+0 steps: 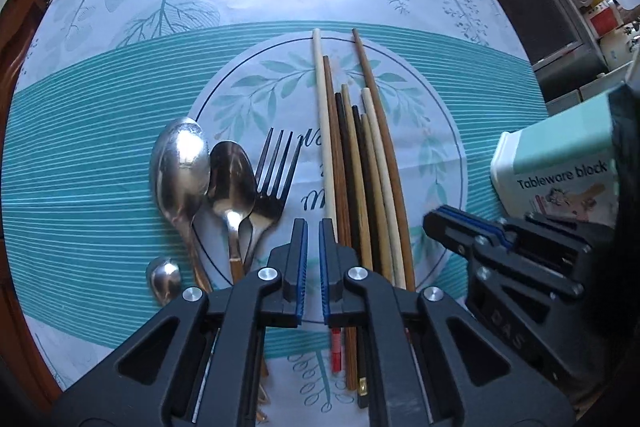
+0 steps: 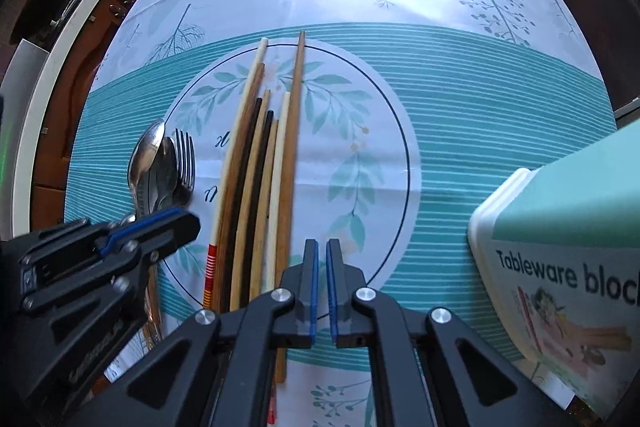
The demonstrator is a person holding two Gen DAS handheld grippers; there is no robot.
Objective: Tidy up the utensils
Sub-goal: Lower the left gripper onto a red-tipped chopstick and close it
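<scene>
Both grippers point steeply down at the counter (image 1: 100,155), which is covered by a cloth with teal stripes and a round leaf-print medallion.

Left gripper (image 1: 313,227): fingers nearly together, only a thin slit between the blue pads, nothing held. I see it hanging over the gap between the fork and the chopsticks, its right finger overlapping the palest stick in my view; whether it touches I cannot tell. From the right wrist view the same gripper (image 2: 192,221) enters at the left edge, its tip over the spoon handles.

Right gripper (image 2: 322,247): fingers likewise almost closed, empty, set just to the right of the chopstick bundle over the medallion's lower rim. In the left wrist view it (image 1: 430,221) comes in from the right, between the chopsticks and the box.

Chopsticks (image 1: 360,167): about eight, mixed cream, mid-brown and near-black, lying side by side lengthwise across the medallion, ends uneven. One has a red-banded end near me.

Left of them lies a dark fork (image 1: 272,179), tines pointing away from me. Just beside it sits a smaller spoon (image 1: 232,179), and a large spoon (image 1: 180,163) overlaps that one's left edge. Another small spoon bowl (image 1: 163,277) lies apart, nearer me on the stripes.

Box (image 1: 560,167) marked "Tableware block", white with a teal band, stands at the right, well apart from the utensils.
</scene>
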